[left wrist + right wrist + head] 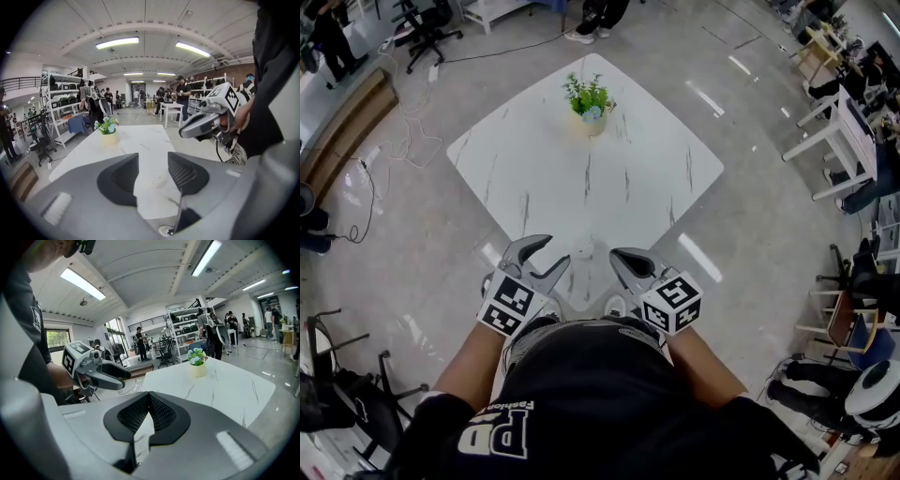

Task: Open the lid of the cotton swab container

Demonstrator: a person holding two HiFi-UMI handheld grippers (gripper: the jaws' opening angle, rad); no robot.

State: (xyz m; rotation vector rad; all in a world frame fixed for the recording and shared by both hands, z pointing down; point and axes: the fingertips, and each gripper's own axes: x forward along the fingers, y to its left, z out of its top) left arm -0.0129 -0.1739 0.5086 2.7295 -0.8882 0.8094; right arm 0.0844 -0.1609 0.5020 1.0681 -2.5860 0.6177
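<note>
Left tongs (pixel 559 250) stand released, empty; right tongs (pixel 617 255) clenched on nothing; the cotton swab container (pixel 581 251) (small, pale, blurred) sits at the counter's (pixel 656 159) 6 o'clock corner, between them, untouched; lid-opening seemingly all remains.

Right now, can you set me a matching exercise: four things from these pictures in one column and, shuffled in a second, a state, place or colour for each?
1. left gripper
2. right gripper
3. potted plant
4. table

A. white with grey veins
B. jaws together
C. near the table's far corner
D. jaws apart

Pairs: 1-D; 2-B; 3-C; 4-A
</note>
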